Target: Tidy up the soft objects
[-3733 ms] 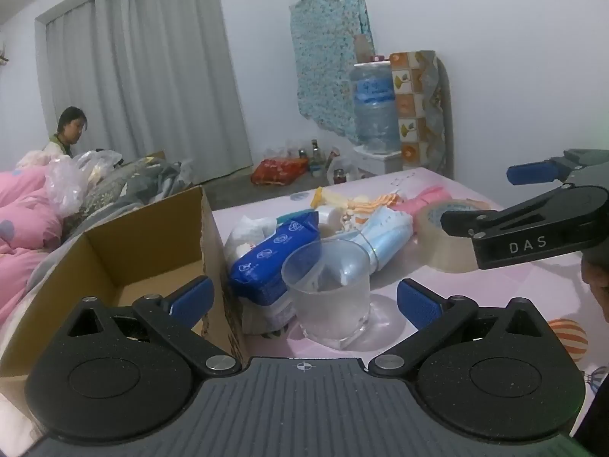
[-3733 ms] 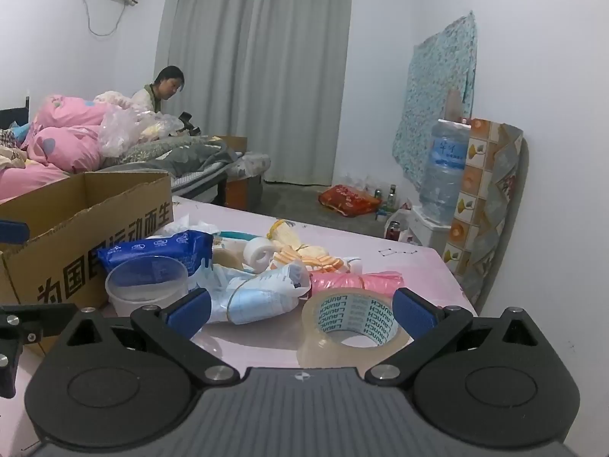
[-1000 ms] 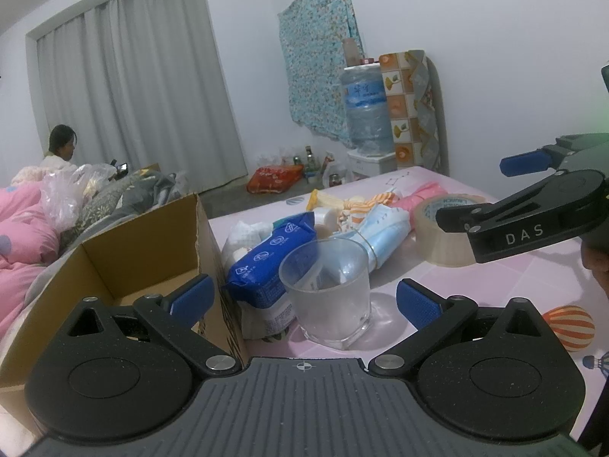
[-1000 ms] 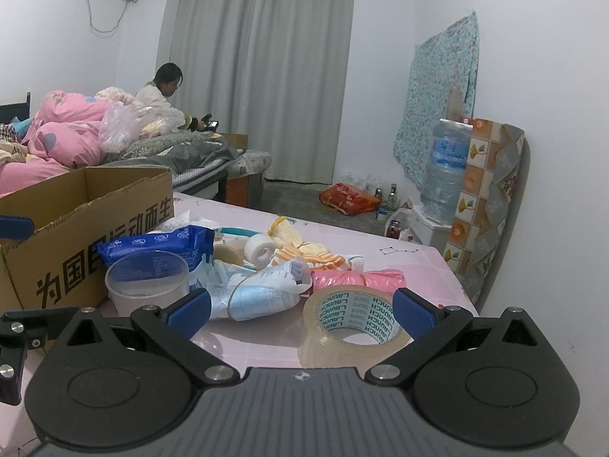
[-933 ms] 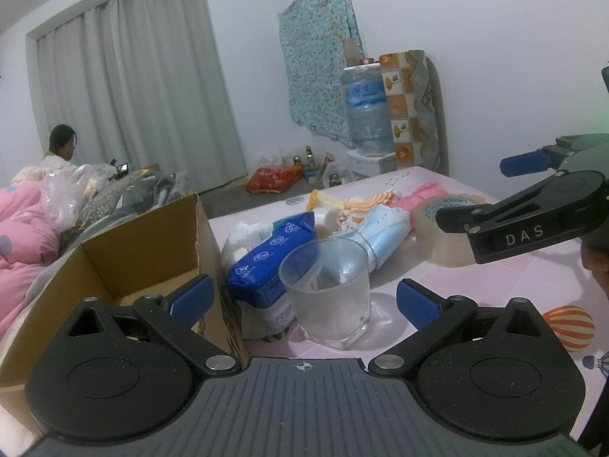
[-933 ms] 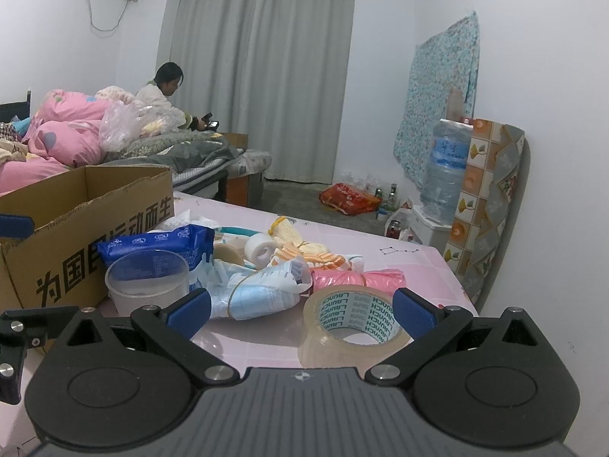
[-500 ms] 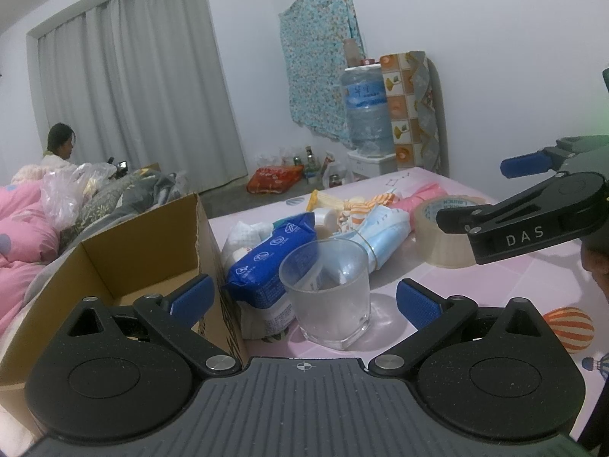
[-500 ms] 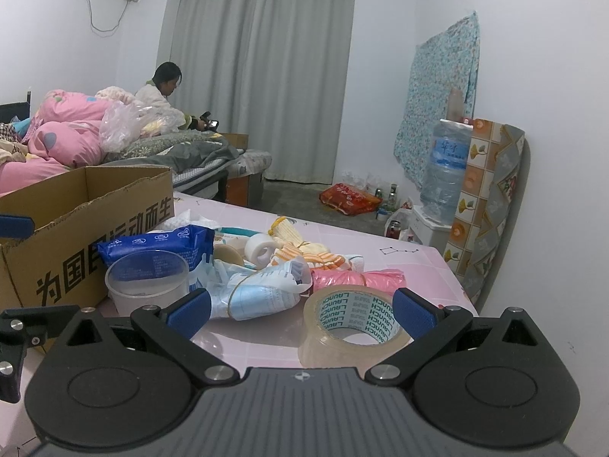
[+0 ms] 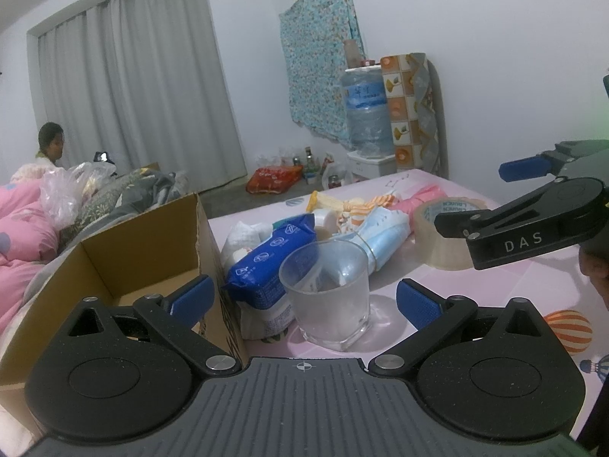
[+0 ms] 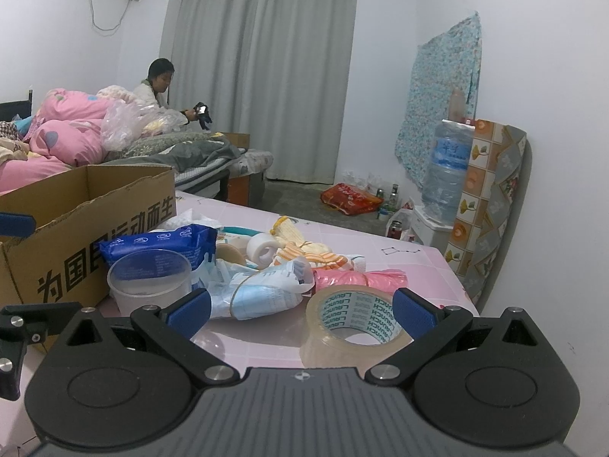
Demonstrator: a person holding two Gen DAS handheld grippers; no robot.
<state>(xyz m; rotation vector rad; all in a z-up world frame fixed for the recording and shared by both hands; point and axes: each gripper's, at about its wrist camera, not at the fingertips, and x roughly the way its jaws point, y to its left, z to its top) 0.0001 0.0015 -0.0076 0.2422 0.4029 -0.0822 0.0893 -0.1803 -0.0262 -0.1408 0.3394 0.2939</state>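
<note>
Nothing sorted yet, by my read. The cardboard box [image 9: 125,255] shows bare floor where I can see in. Left gripper [image 9: 302,299] and right gripper [image 10: 300,306] both gape wide, holding nothing. The soft things sit heaped on the pink table [image 10: 399,262] beside the box: crinkly blue tissue pack [image 9: 272,251], banded face masks [image 10: 262,293], striped knit socks [image 10: 316,253], pink bag roll [image 10: 361,280]. Rigid cup [image 9: 325,293] and tape roll [image 10: 356,321] (not soft) stand nearest me.

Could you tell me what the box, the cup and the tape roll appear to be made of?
Box: brown corrugated cardboard, matte, with a torn fluted edge and printed black characters. Cup: clear and slightly frosted with a thick base, glass or hard plastic, unclear which. Tape roll: glossy translucent plastic film on a printed core.
</note>
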